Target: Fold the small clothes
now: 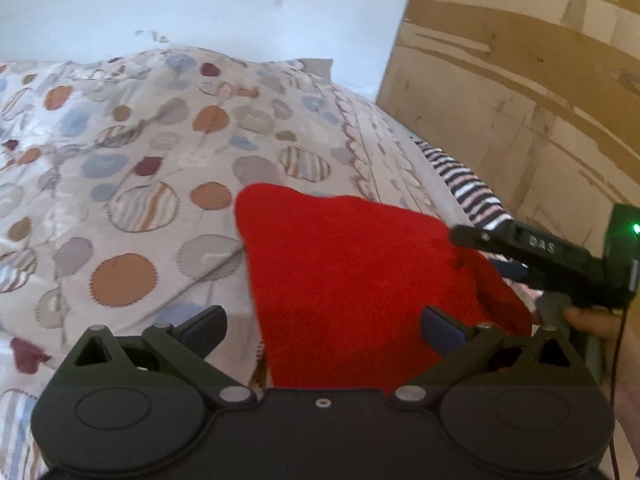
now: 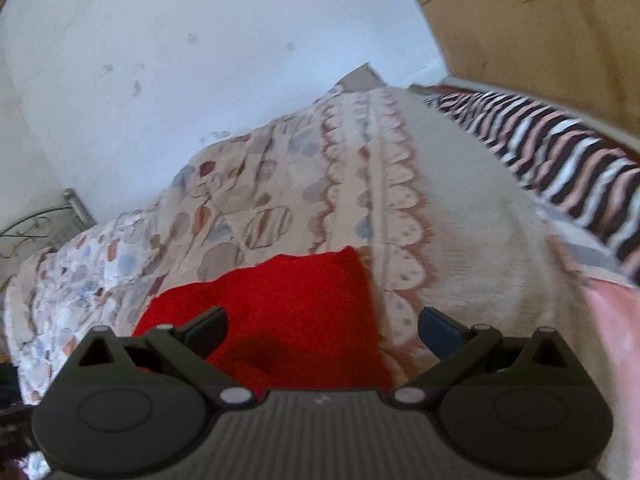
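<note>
Left wrist view: red garment (image 1: 352, 280) lies on the patterned bedspread (image 1: 140, 160), left gripper (image 1: 320, 330) spread wide above it. Right gripper (image 1: 472, 238) reaches in beside it, over the cloth's right edge; its own view shows fingers parted, empty. Striped cloth (image 2: 560, 160) lies along the bed's far edge.

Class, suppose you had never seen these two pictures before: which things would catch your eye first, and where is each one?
The bright red cloth stands out first, lying on the patterned bedspread just ahead of both open grippers. Next comes the striped fabric along the bed's right edge, beside the brown cardboard wall. In the left wrist view the right gripper reaches in from the right over the cloth's far corner.
</note>
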Available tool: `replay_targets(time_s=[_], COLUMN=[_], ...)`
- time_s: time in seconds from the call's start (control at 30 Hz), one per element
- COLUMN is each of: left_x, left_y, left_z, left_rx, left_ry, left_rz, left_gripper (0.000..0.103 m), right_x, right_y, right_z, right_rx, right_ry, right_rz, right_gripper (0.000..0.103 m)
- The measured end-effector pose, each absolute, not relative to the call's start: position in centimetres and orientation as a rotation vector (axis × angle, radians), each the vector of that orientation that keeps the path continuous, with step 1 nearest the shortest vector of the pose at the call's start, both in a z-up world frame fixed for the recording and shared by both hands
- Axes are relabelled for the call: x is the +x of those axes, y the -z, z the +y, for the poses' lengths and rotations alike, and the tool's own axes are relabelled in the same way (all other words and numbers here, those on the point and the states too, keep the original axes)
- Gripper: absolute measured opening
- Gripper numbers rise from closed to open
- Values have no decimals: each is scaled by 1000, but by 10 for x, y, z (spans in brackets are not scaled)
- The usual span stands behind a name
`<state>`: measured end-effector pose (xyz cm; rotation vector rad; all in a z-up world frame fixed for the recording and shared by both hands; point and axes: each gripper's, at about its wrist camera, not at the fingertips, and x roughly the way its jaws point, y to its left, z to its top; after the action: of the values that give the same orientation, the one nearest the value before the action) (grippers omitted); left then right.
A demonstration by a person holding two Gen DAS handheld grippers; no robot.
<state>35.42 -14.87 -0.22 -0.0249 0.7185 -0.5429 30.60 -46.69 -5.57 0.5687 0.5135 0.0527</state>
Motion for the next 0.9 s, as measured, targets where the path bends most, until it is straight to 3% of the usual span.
replay_targets(time_s=[0.27,0.47,0.9], left_x=[359,364,372], left_y=[31,55,54], left_z=[-157,-147,-149], left_rx=[3,-126,-119], left_ry=[581,590,601], left_rz=[755,824,875], left_gripper=[102,102,102], right_x=[308,295,290], right_y=[85,104,107], right_z=[-459,-458,-458], right_rx=[572,600,604], right_ry=[-137,-127,-127], right_rz=[535,451,428], right_gripper=[103,100,100])
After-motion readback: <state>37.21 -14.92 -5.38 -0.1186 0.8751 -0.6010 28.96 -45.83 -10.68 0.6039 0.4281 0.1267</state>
